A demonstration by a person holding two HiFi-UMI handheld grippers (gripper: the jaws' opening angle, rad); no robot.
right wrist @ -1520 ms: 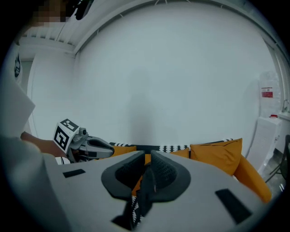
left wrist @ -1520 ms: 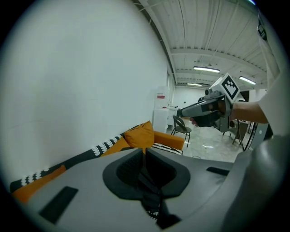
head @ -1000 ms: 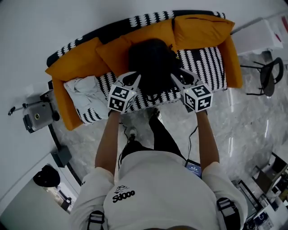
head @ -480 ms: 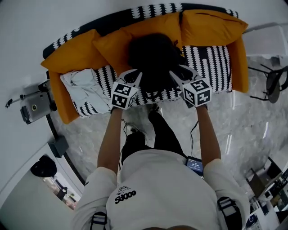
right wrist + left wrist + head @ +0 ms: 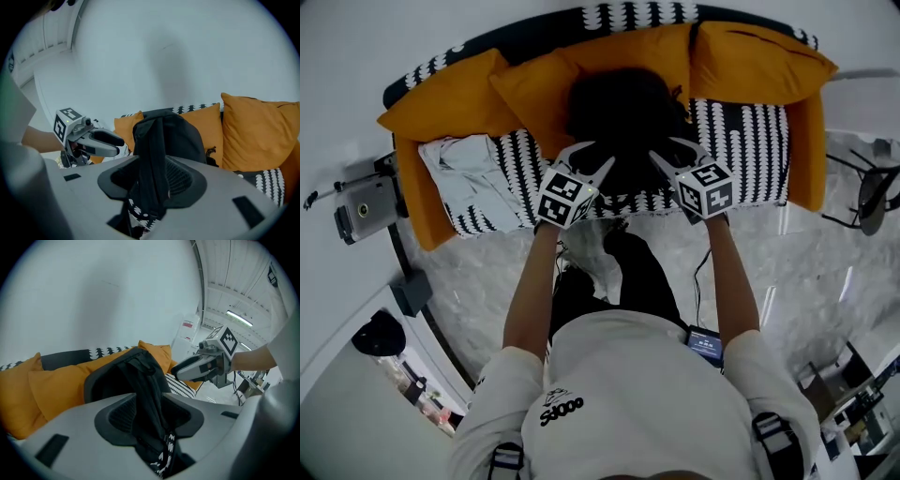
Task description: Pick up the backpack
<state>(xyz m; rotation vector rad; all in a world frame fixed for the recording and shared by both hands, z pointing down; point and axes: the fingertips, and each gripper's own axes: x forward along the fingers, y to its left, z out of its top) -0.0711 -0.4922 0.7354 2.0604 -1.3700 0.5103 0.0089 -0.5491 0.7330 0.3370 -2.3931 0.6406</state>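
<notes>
Black straps (image 5: 149,394) of the backpack (image 5: 623,112) lie loose between the left gripper's (image 5: 592,157) opening jaws and the right gripper's (image 5: 668,153) parted jaws.

The backpack (image 5: 623,117) sits mid-seat on the sofa (image 5: 750,131) before me, cushions (image 5: 530,89) behind it, a cloth (image 5: 471,161) at the seat's left end.

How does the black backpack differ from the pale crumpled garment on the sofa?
The black fabric backpack stands upright mid-seat against the orange cushions; the pale crumpled garment lies flat at the sofa's left end. The backpack is bulky; the garment is thin. Both rest on the black-and-white patterned seat.
</notes>
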